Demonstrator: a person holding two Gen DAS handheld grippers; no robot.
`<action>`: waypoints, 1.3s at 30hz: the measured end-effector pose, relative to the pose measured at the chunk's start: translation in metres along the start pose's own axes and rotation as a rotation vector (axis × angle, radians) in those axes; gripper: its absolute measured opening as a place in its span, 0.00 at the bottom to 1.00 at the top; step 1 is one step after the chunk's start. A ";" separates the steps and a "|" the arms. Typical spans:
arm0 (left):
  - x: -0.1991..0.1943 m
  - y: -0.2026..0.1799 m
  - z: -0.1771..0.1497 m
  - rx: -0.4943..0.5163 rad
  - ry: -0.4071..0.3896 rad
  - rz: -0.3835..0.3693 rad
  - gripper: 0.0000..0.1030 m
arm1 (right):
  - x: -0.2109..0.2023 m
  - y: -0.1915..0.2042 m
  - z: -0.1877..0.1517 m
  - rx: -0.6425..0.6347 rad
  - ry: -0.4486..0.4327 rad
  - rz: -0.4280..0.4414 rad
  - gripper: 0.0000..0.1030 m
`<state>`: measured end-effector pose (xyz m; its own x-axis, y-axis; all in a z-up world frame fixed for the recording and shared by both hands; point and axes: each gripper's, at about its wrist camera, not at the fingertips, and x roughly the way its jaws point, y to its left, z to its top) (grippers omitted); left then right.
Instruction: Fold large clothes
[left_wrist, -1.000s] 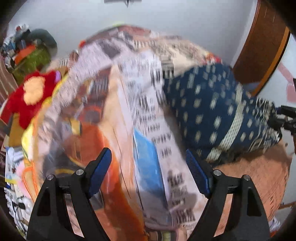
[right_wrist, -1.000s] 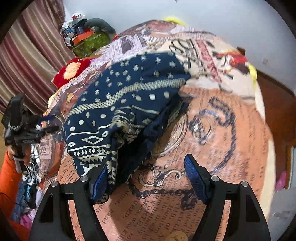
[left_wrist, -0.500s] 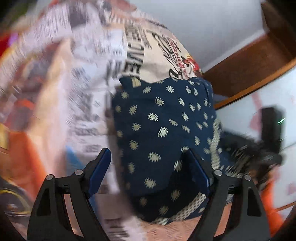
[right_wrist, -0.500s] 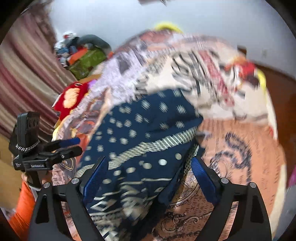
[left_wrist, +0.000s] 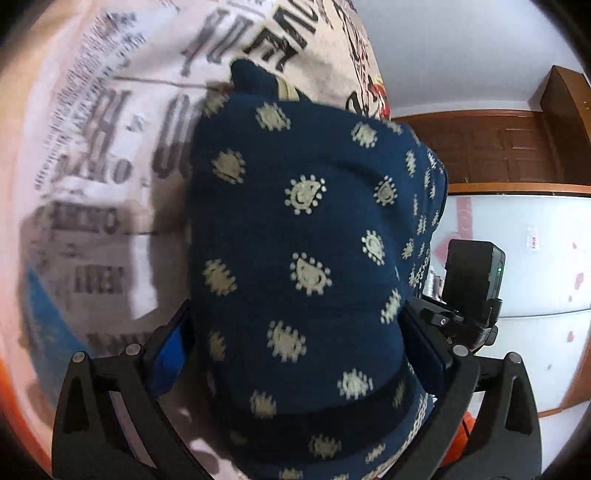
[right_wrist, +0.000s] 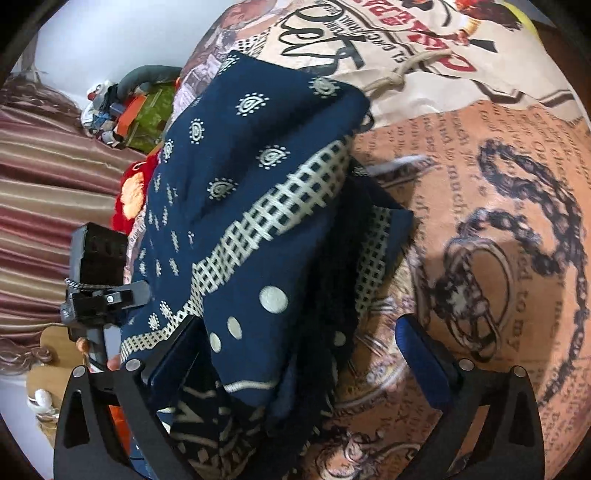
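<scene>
Cloth (left_wrist: 295, 258) now bunched on the bedspread (left_wrist: 103, 155), sitting between wide-spread left gripper (left_wrist: 295, 354) fingers; a second ago it lay off to the side. Right gripper (right_wrist: 295, 354) wide too, nothing clamped. Grab looks imminent.

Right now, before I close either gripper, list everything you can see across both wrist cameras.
cloth: one, navy with cream motifs and a checked band, bunched on the bed between both grippers' fingers.
bedspread: one, orange and cream with newsprint and chain prints, under the cloth.
cord: one, beige, knotted, beyond the cloth.
soft toy: one, red and orange, left of the cloth.
clutter pile: green, orange and grey items, far left.
curtain: striped maroon and tan, left edge.
wooden panel: brown, against the wall.
left gripper: open, astride the cloth.
right gripper: open, cloth against its left finger.
</scene>
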<state>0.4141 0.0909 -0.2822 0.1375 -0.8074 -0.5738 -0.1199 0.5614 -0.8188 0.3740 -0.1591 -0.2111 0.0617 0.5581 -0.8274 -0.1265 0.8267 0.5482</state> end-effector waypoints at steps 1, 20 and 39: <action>0.003 -0.001 0.001 0.003 0.007 -0.003 1.00 | 0.002 0.002 0.000 0.001 0.002 0.013 1.00; 0.010 -0.043 0.003 0.100 -0.046 0.026 0.80 | 0.024 0.035 0.013 -0.053 0.028 0.123 0.61; -0.139 -0.127 -0.053 0.270 -0.332 0.114 0.73 | -0.036 0.187 0.004 -0.346 -0.142 0.169 0.33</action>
<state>0.3582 0.1222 -0.0976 0.4519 -0.6604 -0.5997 0.1028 0.7063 -0.7004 0.3520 -0.0243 -0.0787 0.1445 0.7080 -0.6912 -0.4705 0.6637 0.5815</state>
